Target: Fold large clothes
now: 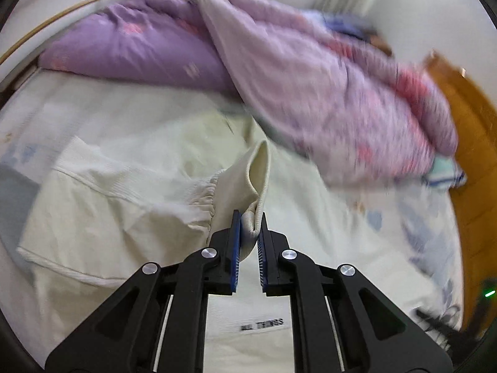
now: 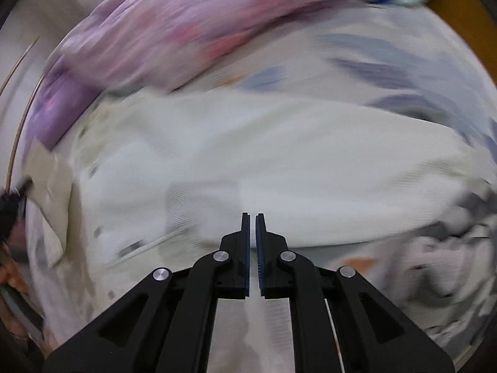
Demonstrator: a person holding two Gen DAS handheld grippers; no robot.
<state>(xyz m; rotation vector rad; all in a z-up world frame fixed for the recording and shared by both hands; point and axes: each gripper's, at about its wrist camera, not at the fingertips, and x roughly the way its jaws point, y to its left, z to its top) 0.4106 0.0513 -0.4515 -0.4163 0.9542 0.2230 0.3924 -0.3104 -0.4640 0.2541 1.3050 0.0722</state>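
Pinching ribbed cuff of cream garment, left gripper fingers clamped on it. Garment spread flat on bed, beside purple quilt. Right gripper fingers nearly together, holding nothing, above garment; view blurred.

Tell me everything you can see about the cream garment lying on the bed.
The cream garment is a large, soft top of thin woven-looking fabric with raised seams, lying spread and rumpled on the pale printed bed sheet. One sleeve ends in a gathered elastic band and a ribbed knit cuff, which the left gripper pinches and lifts. A small dark printed label shows on it below the gripper. The purple floral quilt lies bunched behind it. The right gripper hovers above its body, nearly closed, holding nothing.
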